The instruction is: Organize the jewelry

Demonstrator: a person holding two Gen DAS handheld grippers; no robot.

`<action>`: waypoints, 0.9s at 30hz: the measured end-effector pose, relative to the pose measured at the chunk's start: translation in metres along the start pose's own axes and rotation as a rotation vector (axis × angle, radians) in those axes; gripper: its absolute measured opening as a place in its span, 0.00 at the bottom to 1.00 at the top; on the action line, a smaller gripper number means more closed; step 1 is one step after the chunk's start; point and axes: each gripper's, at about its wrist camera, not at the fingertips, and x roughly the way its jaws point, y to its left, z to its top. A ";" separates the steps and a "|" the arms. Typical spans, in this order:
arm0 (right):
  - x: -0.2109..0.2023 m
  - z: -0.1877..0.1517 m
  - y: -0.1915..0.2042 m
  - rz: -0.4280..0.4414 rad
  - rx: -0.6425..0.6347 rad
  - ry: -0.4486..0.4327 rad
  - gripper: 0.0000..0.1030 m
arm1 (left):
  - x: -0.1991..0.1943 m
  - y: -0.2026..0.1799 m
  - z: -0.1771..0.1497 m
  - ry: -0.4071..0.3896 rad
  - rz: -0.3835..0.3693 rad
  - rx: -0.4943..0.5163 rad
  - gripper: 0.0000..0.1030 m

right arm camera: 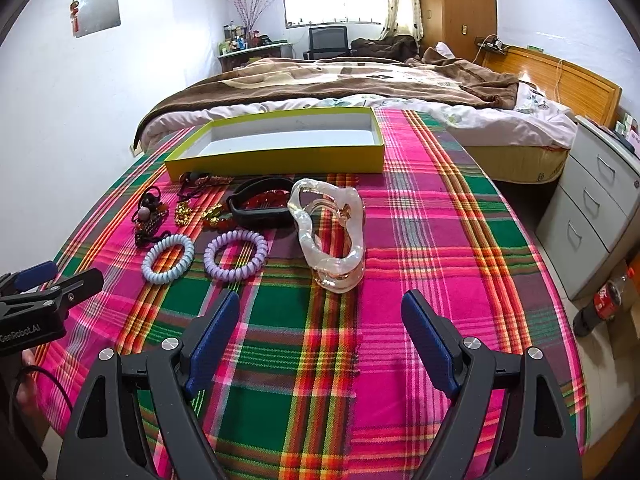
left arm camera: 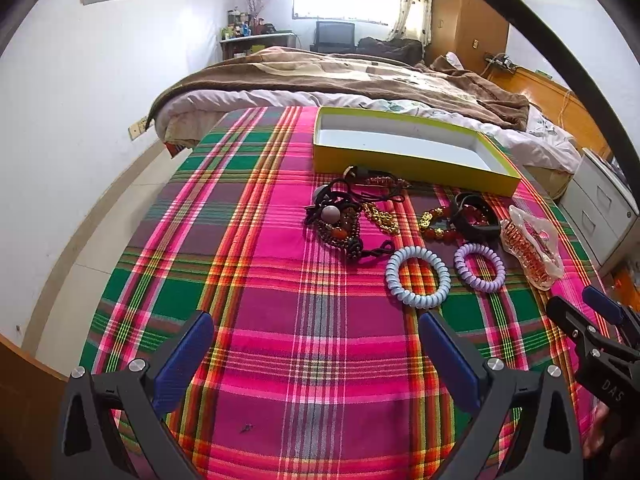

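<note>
Woven plaid cloth (right arm camera: pixel 420 240), glossy translucent plastic hair claw (right arm camera: pixel 330 236), matt cardboard box (right arm camera: pixel 276 160)

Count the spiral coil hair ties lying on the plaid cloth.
2: a pale blue spiral coil hair tie left of a lilac spiral coil hair tie, both nearest the grippers. Others may hide in the tangled pile behind.

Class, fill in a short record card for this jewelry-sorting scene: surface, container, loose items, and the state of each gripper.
surface: plaid cloth over a table
container: yellow box, open, nothing visible inside
spiral hair ties: blue hair tie and purple hair tie, side by side, apart
clear hair claw: standing right of the ties
tangled pile: beads and gold chain, in front of the box
left gripper: fingers open, holding nothing
right gripper: fingers open, holding nothing, facing the claw
</note>
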 end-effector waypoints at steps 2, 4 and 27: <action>0.001 0.003 -0.003 -0.002 0.001 0.001 0.81 | 0.002 0.002 0.003 0.008 -0.010 0.009 1.00; 0.004 0.008 -0.005 -0.003 0.001 0.001 0.81 | 0.002 0.005 0.005 0.007 -0.022 0.014 1.00; 0.065 0.047 -0.010 -0.026 -0.052 0.117 0.77 | 0.039 0.041 0.041 0.083 -0.119 -0.047 1.00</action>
